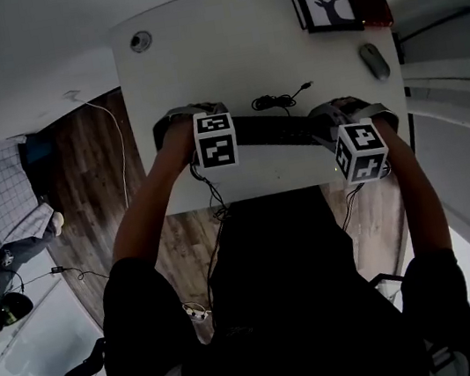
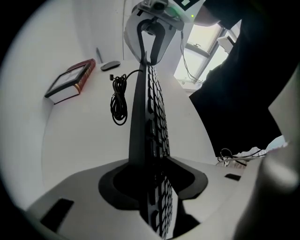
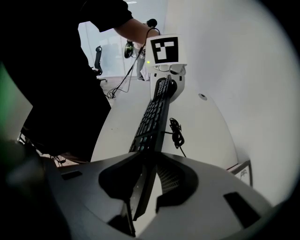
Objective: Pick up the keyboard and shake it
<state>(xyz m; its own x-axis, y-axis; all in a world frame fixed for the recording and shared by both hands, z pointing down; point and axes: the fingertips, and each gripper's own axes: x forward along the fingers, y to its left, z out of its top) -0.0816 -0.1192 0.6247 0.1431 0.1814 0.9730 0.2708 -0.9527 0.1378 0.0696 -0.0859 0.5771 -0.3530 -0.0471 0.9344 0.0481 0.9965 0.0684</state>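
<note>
Bright daylight floods the white table (image 1: 230, 49); fisheye bending, black vignetted corners, slightly soft foregrounds.

Clamped in left tool (image 2: 152, 168): black keyboard (image 2: 152, 108), edge-on, keys facing right, far end in right tool (image 2: 149, 57). On white desk (image 2: 79, 136) beside it: coiled black cable (image 2: 118, 101); farther back, red book (image 2: 70, 82), grey mouse (image 2: 110, 65).
</note>
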